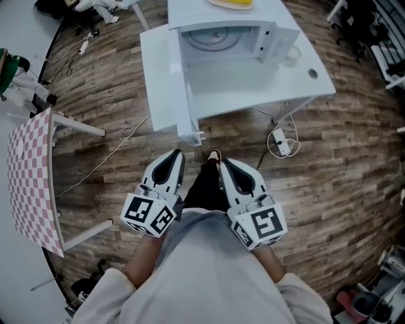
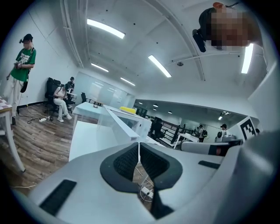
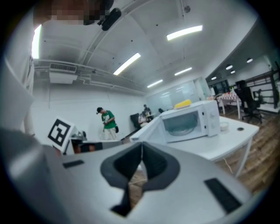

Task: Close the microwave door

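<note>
The microwave stands toward the back of the white table, with its cavity exposed and the turntable visible inside. Its door hangs from the left side of the cabinet and is swung wide open toward the person. The free edge lies near the table's front edge. A yellow object lies on top of the cabinet, and a small bowl sits just beside its right wall. Neither appears to be in the door's path.

The left gripper and the right gripper are held close to the body, well apart from the table, pointing forward. In each gripper view the pads meet tip to tip with nothing between them.

The door is not yet contacted, so the step in hand is judged to be the approach.

1. No grasp is needed. Keep the jaws together and use them as a blunt pusher.
2. Use the left gripper, which is nearer the door. Bring it round to the face turned away from the cavity.
3. Make contact near the free edge, far from the hinge, for best leverage.
4. Push along the door's arc, not in a straight line, so the tip does not slide off.
5. Finish with a firm press until the latch seats.

Caution: the cabinet may shift on the smooth tabletop. A power strip lies on the floor near the table leg, so step clear of it.
</note>
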Motion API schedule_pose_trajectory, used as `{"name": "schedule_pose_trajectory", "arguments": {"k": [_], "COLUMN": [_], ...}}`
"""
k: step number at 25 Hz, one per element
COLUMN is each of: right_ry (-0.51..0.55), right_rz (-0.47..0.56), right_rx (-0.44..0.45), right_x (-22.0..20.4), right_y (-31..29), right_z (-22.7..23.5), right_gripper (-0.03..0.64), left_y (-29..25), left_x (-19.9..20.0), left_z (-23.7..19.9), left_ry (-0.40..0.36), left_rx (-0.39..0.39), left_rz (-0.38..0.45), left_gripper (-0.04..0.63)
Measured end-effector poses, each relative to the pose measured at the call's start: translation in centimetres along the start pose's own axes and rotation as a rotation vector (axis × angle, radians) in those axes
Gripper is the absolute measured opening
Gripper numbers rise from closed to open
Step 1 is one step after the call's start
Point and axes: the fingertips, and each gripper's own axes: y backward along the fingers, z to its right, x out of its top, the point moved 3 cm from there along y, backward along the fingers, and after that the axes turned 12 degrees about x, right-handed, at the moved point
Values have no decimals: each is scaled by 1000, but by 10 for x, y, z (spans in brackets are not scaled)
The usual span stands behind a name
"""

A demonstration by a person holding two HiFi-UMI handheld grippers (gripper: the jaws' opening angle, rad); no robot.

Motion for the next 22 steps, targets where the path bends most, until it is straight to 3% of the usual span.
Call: {"name": "schedule_pose_trajectory", "arguments": {"k": [16, 22], "right_ry": [-18, -24], "right_rz": [-27, -22], "right_rx": [16, 15], "right_x": [4, 6], "right_y": [-15, -14], "right_z": [25, 30], "right_gripper": [23, 23], "left_y": [-29, -35], "left_x": [-1, -5], "left_z": [-15, -14], "left_ry": [-28, -28], "left_rx": [67, 68], "left_rz": [-15, -40], "left_gripper": [21, 80]}}
